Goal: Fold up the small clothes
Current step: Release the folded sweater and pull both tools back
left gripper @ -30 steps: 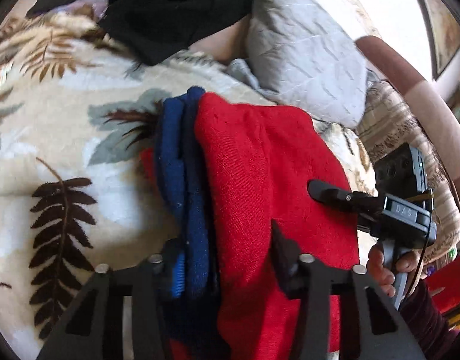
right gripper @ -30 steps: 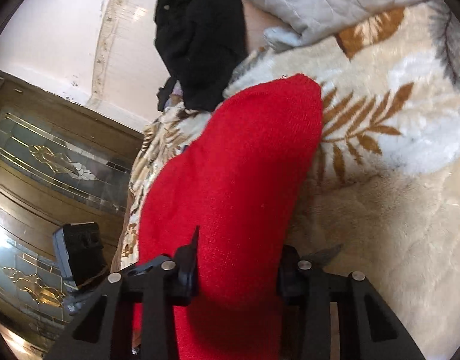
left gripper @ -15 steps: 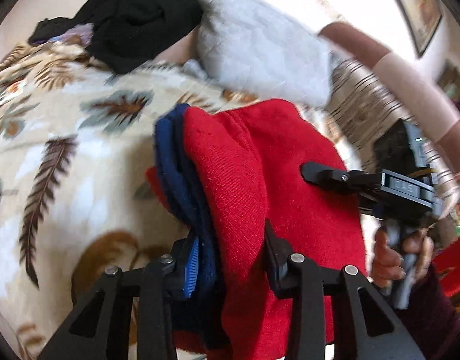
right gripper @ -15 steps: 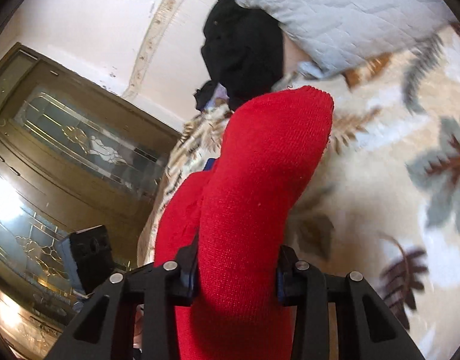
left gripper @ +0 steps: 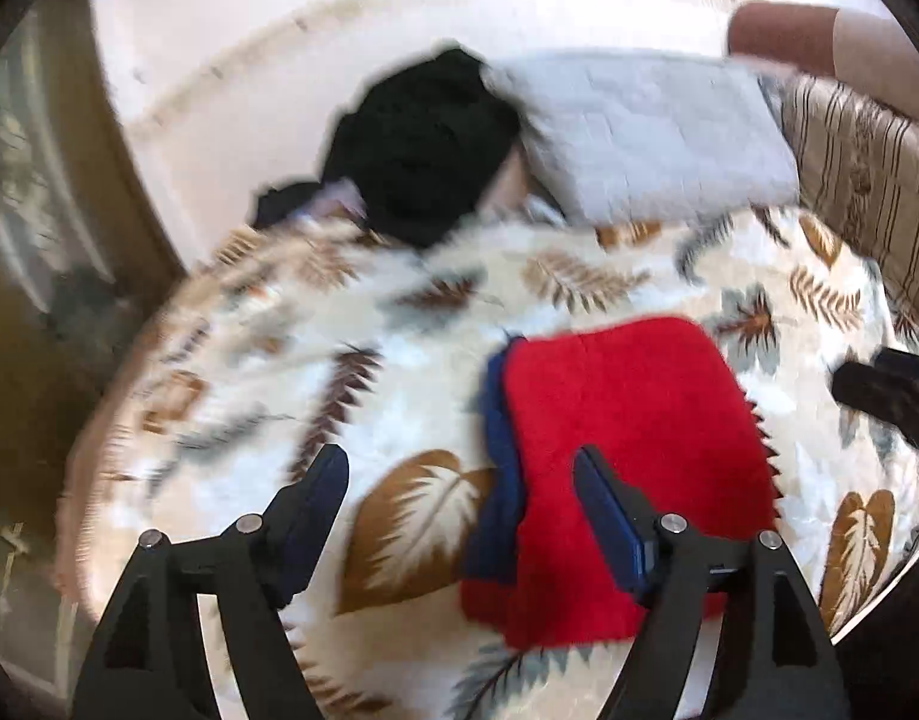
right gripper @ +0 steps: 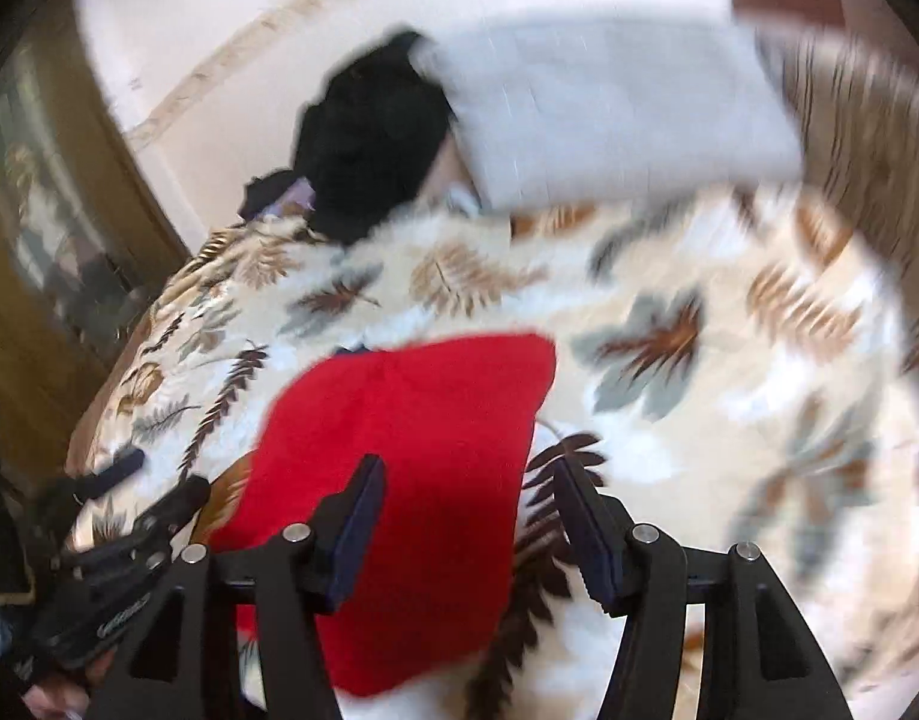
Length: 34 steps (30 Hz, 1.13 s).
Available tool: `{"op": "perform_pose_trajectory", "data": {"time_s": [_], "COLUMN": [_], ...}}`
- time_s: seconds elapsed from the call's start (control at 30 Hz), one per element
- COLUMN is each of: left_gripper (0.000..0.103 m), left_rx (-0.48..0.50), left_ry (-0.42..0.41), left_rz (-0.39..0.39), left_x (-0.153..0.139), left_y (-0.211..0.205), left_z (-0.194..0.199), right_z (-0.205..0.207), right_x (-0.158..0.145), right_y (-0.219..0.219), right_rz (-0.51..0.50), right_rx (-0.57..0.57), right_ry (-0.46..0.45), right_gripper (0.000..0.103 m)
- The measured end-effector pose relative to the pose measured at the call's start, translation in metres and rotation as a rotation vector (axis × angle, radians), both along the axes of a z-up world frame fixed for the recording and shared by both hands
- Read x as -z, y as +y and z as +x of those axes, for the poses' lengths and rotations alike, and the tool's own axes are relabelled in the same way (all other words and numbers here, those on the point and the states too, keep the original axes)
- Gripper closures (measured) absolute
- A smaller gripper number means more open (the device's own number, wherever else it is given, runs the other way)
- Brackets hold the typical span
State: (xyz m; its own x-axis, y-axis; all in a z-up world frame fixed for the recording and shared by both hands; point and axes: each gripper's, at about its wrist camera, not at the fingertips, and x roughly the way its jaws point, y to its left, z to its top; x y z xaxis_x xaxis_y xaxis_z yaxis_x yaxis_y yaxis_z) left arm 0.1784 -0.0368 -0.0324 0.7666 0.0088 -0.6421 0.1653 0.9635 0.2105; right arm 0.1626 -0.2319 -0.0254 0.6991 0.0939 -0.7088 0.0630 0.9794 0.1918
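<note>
A folded red garment (left gripper: 627,456) with blue layers (left gripper: 498,480) showing at its left edge lies flat on the leaf-patterned blanket (left gripper: 399,330). My left gripper (left gripper: 459,474) is open and empty, raised over the garment's left edge. The garment also shows in the right wrist view (right gripper: 423,468). My right gripper (right gripper: 465,486) is open and empty above its right part. The right gripper's tip (left gripper: 885,390) shows at the right edge of the left wrist view. The left gripper (right gripper: 129,516) shows at the lower left of the right wrist view.
A pile of black clothes (left gripper: 417,144) lies at the far side of the blanket next to a grey quilted pillow (left gripper: 645,132). A striped cushion (left gripper: 867,180) is at the right. A wooden glass door (right gripper: 33,240) stands to the left.
Both grippers have opened and let go of the folded red and blue garment. It now lies flat on the blanket. Both grippers have pulled back and up from it.
</note>
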Motion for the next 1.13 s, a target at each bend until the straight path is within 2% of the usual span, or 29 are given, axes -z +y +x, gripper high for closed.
{"op": "perform_pose_trajectory", "data": {"time_s": [0.03,0.2,0.37,0.47,0.6,0.77,0.93,1.13], "left_gripper": [0.018,0.017,0.016,0.016,0.016,0.016,0.016,0.016], "left_rx": [-0.018,-0.047,-0.042,-0.045,-0.047,-0.043,-0.036,-0.013], "left_ry": [-0.013,-0.063,-0.127,-0.149,-0.195,-0.194,-0.185,-0.165], "left_rz": [0.009,0.028,0.010,-0.030,-0.022,-0.037,-0.050,-0.126], "left_x": [-0.007,-0.037,-0.063,-0.076,-0.088,-0.090,-0.088,-0.081], "left_y": [0.001,0.013,0.023,0.031,0.034,0.036,0.037,0.047], "left_z": [-0.013,-0.075,-0.118,-0.137,-0.153,-0.161,-0.159,-0.133], "right_z": [-0.013,-0.099,-0.140,-0.152,-0.167,-0.180,-0.179,-0.161], "right_x": [-0.015,-0.066,-0.084,-0.087,-0.092,-0.096,-0.095,-0.086], "right_y": [0.007,0.039,0.057,0.065,0.069,0.071,0.069,0.067], "right_rz": [-0.019,-0.087,-0.082,-0.093,-0.092,-0.105,-0.102,-0.099], "right_rx": [-0.010,-0.010,-0.032,-0.051,-0.046,-0.024,-0.015,-0.009], "right_ry": [-0.013,-0.132,-0.169,-0.185,-0.204,-0.224,-0.217,-0.190], "right_gripper": [0.041,0.041,0.041,0.041,0.041,0.041,0.041,0.041]}}
